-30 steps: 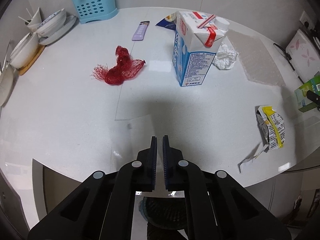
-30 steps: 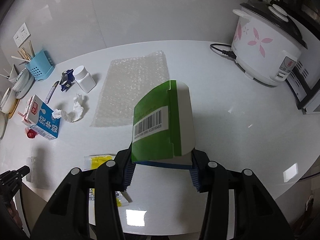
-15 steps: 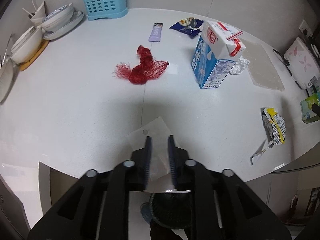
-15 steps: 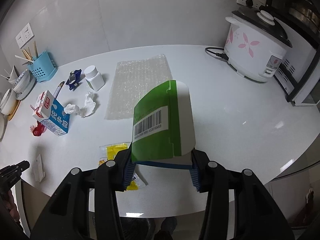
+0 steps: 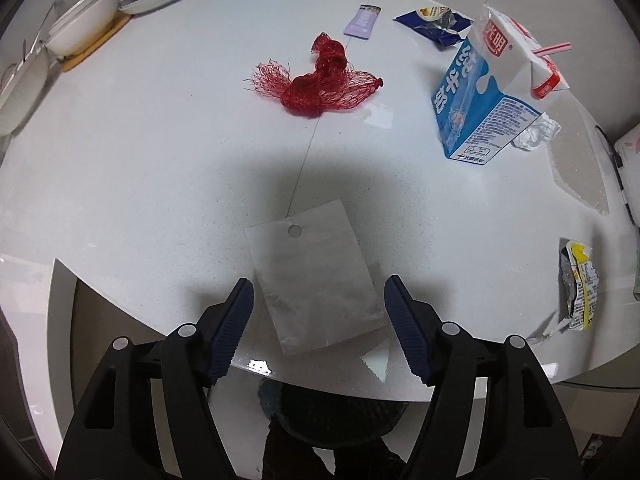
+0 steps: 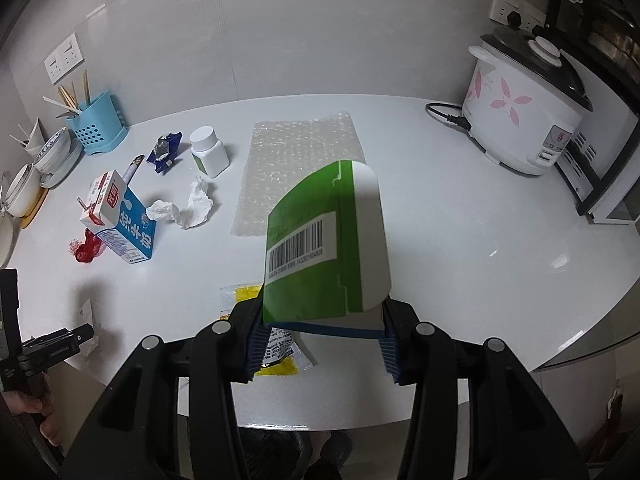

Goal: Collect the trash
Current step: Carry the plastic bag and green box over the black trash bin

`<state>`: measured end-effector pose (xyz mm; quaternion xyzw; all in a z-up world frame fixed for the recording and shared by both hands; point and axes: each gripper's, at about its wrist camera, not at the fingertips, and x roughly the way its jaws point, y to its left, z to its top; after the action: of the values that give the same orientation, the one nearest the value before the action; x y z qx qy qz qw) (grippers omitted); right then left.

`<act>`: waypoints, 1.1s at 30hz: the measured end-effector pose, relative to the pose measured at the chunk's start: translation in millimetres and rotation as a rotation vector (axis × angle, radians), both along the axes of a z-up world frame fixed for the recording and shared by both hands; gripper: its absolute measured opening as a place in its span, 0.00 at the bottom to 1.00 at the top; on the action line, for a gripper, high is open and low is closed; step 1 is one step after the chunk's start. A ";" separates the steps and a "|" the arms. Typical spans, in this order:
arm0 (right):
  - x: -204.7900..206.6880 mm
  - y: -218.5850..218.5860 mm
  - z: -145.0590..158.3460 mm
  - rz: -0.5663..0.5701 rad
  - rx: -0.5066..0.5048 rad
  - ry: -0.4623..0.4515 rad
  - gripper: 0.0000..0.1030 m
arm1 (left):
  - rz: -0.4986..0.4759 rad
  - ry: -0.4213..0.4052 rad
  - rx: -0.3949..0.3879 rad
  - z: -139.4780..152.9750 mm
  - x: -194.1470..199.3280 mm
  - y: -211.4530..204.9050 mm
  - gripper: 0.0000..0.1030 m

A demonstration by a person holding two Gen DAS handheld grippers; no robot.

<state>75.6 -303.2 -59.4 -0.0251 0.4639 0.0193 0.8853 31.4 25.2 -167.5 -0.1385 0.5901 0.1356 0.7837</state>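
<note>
Clear plastic: a flat, see-through pouch (image 5: 316,280) with a punched hole lies at the near edge of the white counter (image 5: 140,152), its near end close to the lip.
Left gripper (image 5: 319,320): fingers spread wide, one on each side of the pouch and holding nothing; whether the tips touch the counter I cannot tell.
Right gripper (image 6: 320,334): clamped on a green and white carton (image 6: 326,240), held above the counter with the barcode facing the camera.
Other trash: red mesh netting (image 5: 320,84) at centre far, blue milk carton (image 5: 492,92) upright to the right with crumpled tissue (image 5: 538,136) touching its base, purple sachet (image 5: 362,22) and dark blue wrapper (image 5: 434,24) further back, yellow wrapper (image 5: 580,286) at the near right edge, bubble wrap (image 6: 300,168) and a white bottle (image 6: 209,152) in the right view.
Risk, pouch: it looks thin and lies flat, so closing fingers may skate over it or push it off the near edge instead of pinching it.
Cause: no raised fold to catch, slick film on a smooth top.
Risk, carton: its hold is only at the bottom end, so a quick swing could tip it out.
Risk, neighbours: a wide reach right could knock the milk carton over.
</note>
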 end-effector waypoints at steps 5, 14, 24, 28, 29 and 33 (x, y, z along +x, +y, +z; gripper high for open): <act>7.1 4.6 -1.3 0.023 -0.009 0.004 0.43 | 0.024 0.047 0.035 -7.7 3.7 -3.9 0.54; 13.2 2.4 0.1 0.032 -0.012 -0.001 0.43 | 0.037 0.047 0.057 -2.5 3.0 -0.5 0.11; 10.5 2.4 0.6 0.025 -0.011 0.000 0.43 | -0.026 -0.005 0.043 6.6 4.2 6.3 0.05; 7.2 4.0 3.1 0.022 -0.009 -0.003 0.43 | -0.041 -0.024 0.036 12.5 3.7 11.0 0.05; 6.0 4.8 4.0 0.022 -0.009 -0.004 0.43 | -0.046 -0.031 0.036 15.0 2.5 11.6 0.05; -2.4 9.1 9.3 0.024 -0.006 -0.011 0.43 | -0.061 -0.069 0.022 27.5 -5.1 13.7 0.05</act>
<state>73.3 -294.2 -50.0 -0.0332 0.4587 0.0284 0.8875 26.4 38.9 -140.0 -0.1162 0.5651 0.1134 0.8089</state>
